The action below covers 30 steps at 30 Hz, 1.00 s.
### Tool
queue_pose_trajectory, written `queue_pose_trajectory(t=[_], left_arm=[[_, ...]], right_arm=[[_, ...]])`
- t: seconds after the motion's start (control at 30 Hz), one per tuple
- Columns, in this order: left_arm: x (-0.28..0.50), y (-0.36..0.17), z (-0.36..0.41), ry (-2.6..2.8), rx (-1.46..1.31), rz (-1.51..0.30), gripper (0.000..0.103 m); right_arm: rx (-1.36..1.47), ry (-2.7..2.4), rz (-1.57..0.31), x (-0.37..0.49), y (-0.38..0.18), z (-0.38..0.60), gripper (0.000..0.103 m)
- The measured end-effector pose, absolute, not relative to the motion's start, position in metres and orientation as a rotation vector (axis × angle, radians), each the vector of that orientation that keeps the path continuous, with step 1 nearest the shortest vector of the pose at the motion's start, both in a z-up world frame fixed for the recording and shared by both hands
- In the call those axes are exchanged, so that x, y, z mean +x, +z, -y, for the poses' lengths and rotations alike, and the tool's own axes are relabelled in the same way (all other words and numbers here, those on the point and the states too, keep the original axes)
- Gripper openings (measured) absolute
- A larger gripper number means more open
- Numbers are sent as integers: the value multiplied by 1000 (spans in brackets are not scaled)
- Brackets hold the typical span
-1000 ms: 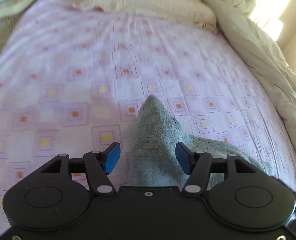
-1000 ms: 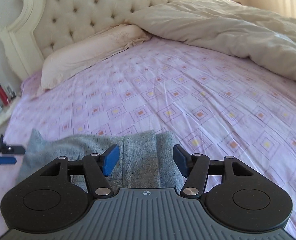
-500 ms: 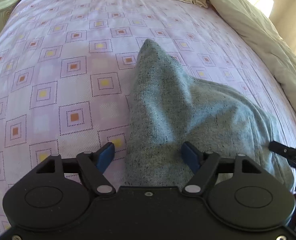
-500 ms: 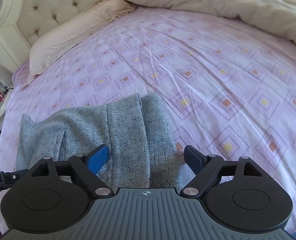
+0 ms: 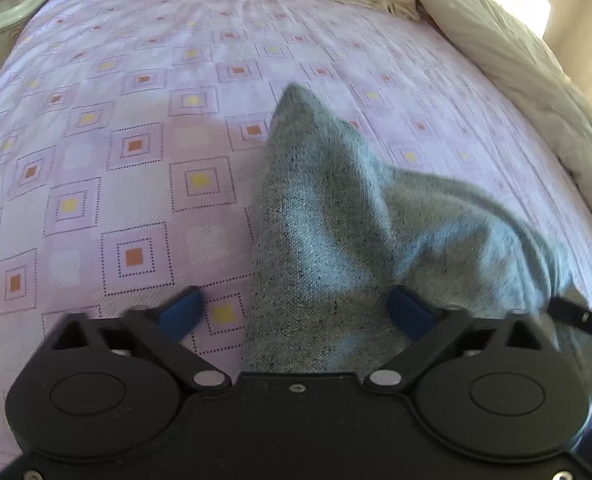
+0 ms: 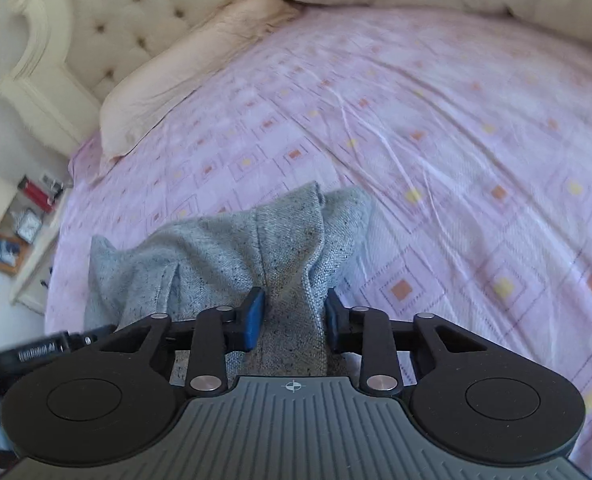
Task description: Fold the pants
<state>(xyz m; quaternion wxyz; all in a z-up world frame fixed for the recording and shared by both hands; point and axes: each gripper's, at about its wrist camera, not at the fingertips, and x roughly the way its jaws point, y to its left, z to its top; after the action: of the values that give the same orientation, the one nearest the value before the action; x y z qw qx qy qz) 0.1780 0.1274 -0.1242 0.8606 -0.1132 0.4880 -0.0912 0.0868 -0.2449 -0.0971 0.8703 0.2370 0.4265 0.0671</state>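
Observation:
The grey speckled pants (image 5: 336, 232) lie bunched on the pink patterned bed sheet (image 5: 135, 128). My left gripper (image 5: 296, 314) is open, its blue pads wide apart on either side of a raised fold of the pants. In the right wrist view the pants (image 6: 223, 256) show folded in layers. My right gripper (image 6: 293, 318) is shut on a bunched edge of the pants, with the cloth pinched between its blue pads. The other gripper's tip shows at the right edge of the left wrist view (image 5: 580, 316) and at the left edge of the right wrist view (image 6: 43, 350).
A cream pillow (image 6: 191, 76) lies at the tufted headboard (image 6: 135, 12). A cream duvet (image 5: 516, 64) is heaped along the bed's far side. A nightstand (image 6: 27, 220) with small items stands beside the bed.
My right gripper has closed on the pants' edge; it was open half a second ago. My left gripper has stayed open over the fold, and the cloth has risen a little.

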Motion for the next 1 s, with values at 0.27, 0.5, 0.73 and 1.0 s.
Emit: queue_pose_trajectory(t=[0.27, 0.5, 0.73, 1.0], left_arm=[[161, -91, -134, -182, -302, -970, 13], [175, -52, -178, -137, -276, -897, 12], [225, -50, -248, 2, -297, -889, 12], [259, -107, -274, 85, -304, -1035, 44]], right_arm=[[351, 221, -766, 85, -46, 213, 25], [249, 351, -758, 155, -26, 143, 25], [223, 431, -809, 217, -34, 72, 25], [121, 299, -948, 239, -81, 58, 39]])
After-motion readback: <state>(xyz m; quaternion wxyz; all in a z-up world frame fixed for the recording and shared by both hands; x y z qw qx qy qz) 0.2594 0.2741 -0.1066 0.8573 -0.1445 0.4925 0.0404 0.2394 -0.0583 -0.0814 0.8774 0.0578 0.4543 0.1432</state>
